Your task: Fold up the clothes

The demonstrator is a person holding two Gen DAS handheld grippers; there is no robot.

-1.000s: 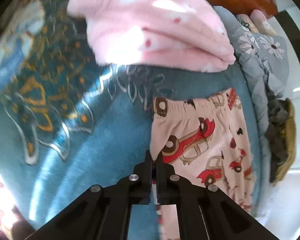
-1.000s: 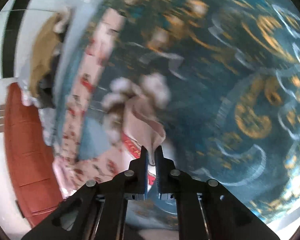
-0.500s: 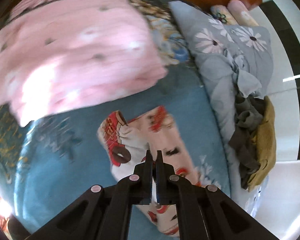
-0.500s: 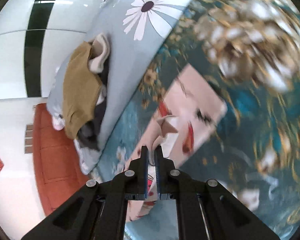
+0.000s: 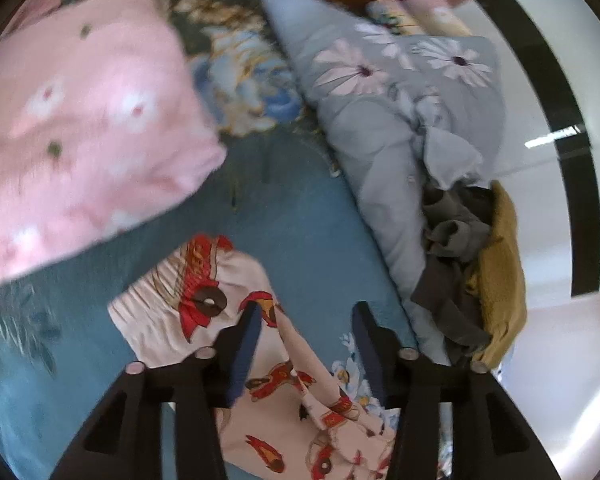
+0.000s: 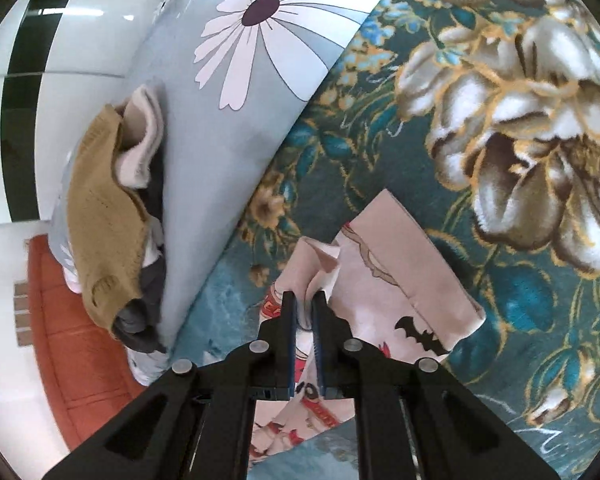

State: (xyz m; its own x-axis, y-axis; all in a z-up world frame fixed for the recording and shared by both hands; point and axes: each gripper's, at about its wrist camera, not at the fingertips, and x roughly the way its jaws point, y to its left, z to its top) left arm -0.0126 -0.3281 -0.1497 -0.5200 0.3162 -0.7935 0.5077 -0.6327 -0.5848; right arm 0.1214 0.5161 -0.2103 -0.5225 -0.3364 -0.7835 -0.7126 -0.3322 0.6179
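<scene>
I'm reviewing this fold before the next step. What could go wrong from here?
The right gripper pinches only a small tuck of the car-print pants, so pulling may drag the fold askew. The left gripper hangs open above the pants; closing now could bunch them. The pink floral blanket lies close by.

free: teal blanket point(image 5: 300, 216) | blocked: pink pile point(image 5: 80, 120), grey quilt point(image 5: 380, 120)

Pale pink trousers point(image 5: 236, 312) carry red cars — a black bat too. The blanket point(image 6: 500, 128) beneath is teal with cream-and-gold flowers. Ahead of the left hand-held gripper point(image 5: 306, 312), a pink white-flowered garment point(image 5: 84, 120); right, a grey daisy-print quilt point(image 5: 388, 92) — mustard knit point(image 5: 500, 280).
</scene>
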